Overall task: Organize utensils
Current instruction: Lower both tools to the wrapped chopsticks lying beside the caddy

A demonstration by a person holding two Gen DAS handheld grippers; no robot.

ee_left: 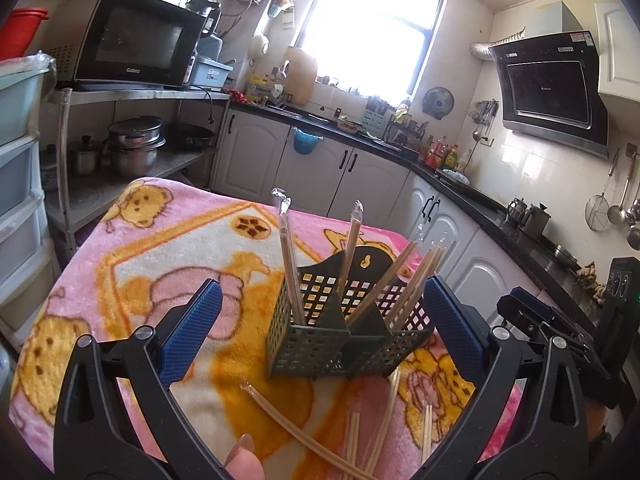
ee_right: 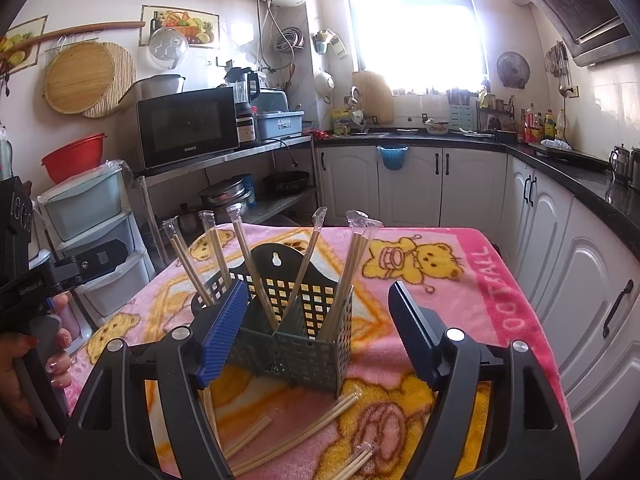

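Left gripper (ee_left: 322, 320) — fingers spread wide, nothing between the pads. Basket (ee_left: 344, 328) stands upright on the pink blanket (ee_left: 160, 248) just ahead of its tips, wrapped chopsticks (ee_left: 289, 264) leaning inside; loose chopsticks (ee_left: 304, 436) lie below, nearer the tool. Right gripper (ee_right: 316, 332) — likewise spread and empty, basket ahead-left.

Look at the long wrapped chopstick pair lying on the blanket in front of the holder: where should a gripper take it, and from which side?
Grip the wrapped chopstick pair near mid-length, coming from above, jaws across its thin width. It lies flat on the blanket, so only its upper side is reachable.
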